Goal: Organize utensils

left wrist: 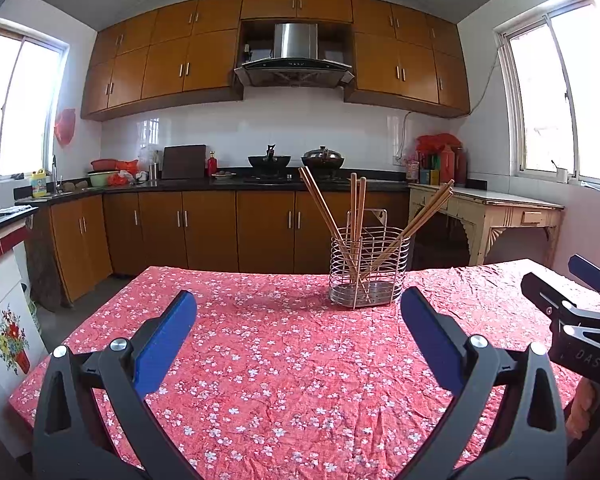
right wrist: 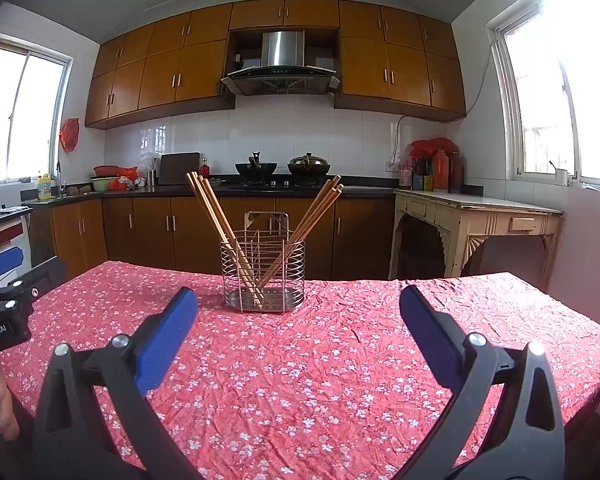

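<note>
A wire utensil holder (left wrist: 369,272) stands upright near the far edge of the table; it also shows in the right wrist view (right wrist: 263,274). Several wooden chopsticks (left wrist: 358,216) lean in it, fanned left and right (right wrist: 220,220). My left gripper (left wrist: 298,312) is open and empty, held above the cloth, short of the holder and to its left. My right gripper (right wrist: 298,312) is open and empty, facing the holder from the near side. The right gripper also shows at the right edge of the left wrist view (left wrist: 580,300), and the left gripper at the left edge of the right wrist view (right wrist: 4,280).
The table wears a red flowered cloth (left wrist: 268,380). Beyond it run brown kitchen cabinets and a dark counter (left wrist: 204,188) with woks on a stove. A cream side table (left wrist: 488,208) stands at the back right.
</note>
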Demonstrator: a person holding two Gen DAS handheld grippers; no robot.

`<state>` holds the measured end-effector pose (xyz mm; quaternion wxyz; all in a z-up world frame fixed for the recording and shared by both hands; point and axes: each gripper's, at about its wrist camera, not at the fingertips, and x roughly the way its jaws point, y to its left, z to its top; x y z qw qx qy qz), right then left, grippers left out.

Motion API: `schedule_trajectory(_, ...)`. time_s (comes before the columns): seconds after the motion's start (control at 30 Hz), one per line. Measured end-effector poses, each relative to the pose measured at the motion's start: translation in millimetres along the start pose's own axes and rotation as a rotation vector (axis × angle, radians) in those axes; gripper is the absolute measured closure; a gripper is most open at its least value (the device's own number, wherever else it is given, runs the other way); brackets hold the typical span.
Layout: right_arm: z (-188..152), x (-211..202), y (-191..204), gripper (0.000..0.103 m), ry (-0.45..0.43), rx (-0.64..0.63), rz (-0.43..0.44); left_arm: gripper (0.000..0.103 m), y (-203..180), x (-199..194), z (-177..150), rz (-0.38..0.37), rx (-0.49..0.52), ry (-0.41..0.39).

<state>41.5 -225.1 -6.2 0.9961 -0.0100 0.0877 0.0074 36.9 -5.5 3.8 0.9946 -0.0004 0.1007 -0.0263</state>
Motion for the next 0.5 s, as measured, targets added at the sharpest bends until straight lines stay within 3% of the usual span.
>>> schedule_trajectory(0.5, -0.1, 0.0, -0.5, 0.004, -0.001, -0.001, 0.000, 0.002, -0.1, 0.4, 1.3, -0.004, -0.005, -0.006)
